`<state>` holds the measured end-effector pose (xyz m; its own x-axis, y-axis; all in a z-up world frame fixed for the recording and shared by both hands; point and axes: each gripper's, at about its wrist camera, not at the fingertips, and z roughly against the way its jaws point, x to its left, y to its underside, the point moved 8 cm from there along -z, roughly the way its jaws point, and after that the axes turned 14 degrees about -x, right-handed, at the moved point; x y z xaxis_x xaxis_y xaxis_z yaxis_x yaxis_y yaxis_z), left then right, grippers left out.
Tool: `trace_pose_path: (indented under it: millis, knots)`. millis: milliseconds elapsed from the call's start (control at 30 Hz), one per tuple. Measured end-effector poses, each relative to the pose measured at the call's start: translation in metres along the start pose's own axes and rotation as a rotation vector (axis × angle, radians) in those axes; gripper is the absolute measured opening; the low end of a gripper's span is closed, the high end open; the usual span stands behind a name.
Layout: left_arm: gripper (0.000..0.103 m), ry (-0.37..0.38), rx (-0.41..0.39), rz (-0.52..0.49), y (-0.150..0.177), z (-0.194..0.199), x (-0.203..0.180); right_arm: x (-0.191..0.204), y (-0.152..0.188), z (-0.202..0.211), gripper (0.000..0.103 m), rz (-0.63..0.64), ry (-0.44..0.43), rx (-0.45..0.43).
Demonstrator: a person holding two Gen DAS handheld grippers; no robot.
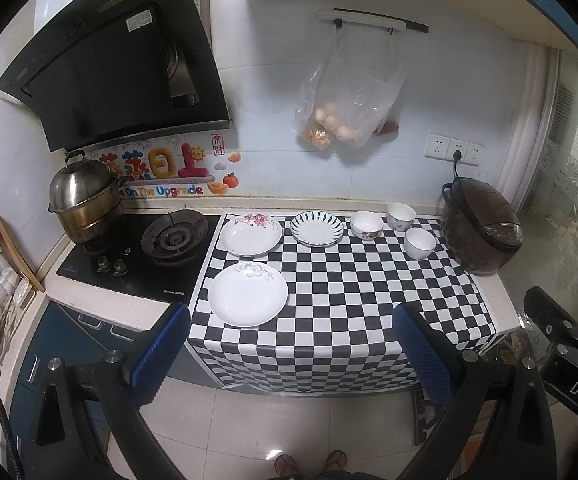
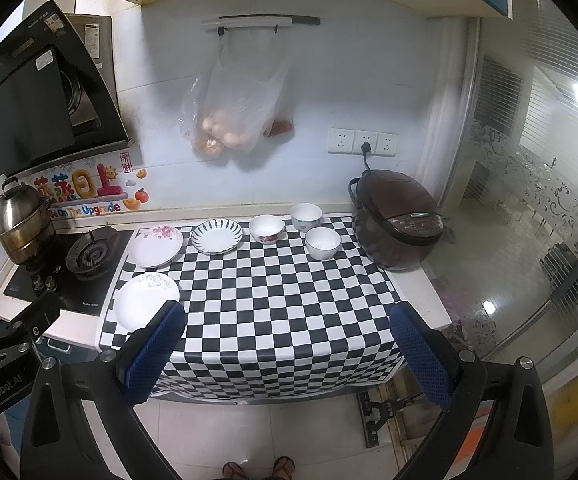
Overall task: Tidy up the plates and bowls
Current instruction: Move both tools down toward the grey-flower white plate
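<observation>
Fingers [image 1: 161, 352] of left gripper [image 1: 289, 356] and right gripper [image 2: 287, 354] spread wide, blue dimpled pads, nothing between.

On glossy checkered cloth [image 2: 273, 304] — three round plates [image 1: 248, 293], three small glazed bowls [image 1: 419, 242] near rice cooker [image 2: 399, 224], none stacked.

a checkered cloth [image 1: 329, 292] lies on the counter in the middle of the frame. three plates [image 1: 247, 294] sit on its left part, one at the front and two behind it. three bowls [image 1: 419, 243] sit at the back right. a rice cooker [image 1: 483, 229] stands right of the bowls. a stove [image 1: 141, 256] lies left of the cloth, with a pot [image 1: 83, 204] on its far left. a bag [image 1: 349, 108] hangs on the wall above.
</observation>
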<state>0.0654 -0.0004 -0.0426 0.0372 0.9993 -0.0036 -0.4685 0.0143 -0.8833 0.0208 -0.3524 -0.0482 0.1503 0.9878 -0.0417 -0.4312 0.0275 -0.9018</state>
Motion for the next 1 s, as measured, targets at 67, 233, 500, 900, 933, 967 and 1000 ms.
trace_pose_path:
  millis: [67, 233, 500, 900, 933, 967, 1000]
  knots:
    - [0.103, 0.0, -0.002, -0.002, 0.001, 0.0, 0.0, 0.0, 0.0, 0.0, 0.103, 0.002, 0.001, -0.001]
    - [0.103, -0.004, -0.005, 0.005, -0.001, 0.001, 0.005, -0.005, 0.0, -0.004, 0.103, -0.015, -0.008, 0.001]
    - [0.103, -0.076, 0.037, 0.01, 0.005, -0.046, 0.023, 0.012, 0.024, -0.071, 0.103, 0.052, -0.164, 0.053]
    - [0.103, -0.241, 0.323, 0.123, 0.072, -0.205, 0.109, 0.1, 0.106, -0.233, 0.101, 0.004, -0.452, 0.366]
    - [0.103, -0.236, 0.356, 0.143, 0.08, -0.226, 0.12, 0.108, 0.111, -0.246, 0.1, -0.009, -0.466, 0.39]
    - [0.103, -0.224, 0.386, 0.152, 0.087, -0.241, 0.127, 0.121, 0.119, -0.267, 0.1, -0.014, -0.472, 0.431]
    - [0.103, -0.206, 0.419, 0.164, 0.095, -0.256, 0.134, 0.129, 0.124, -0.279, 0.099, -0.016, -0.481, 0.448]
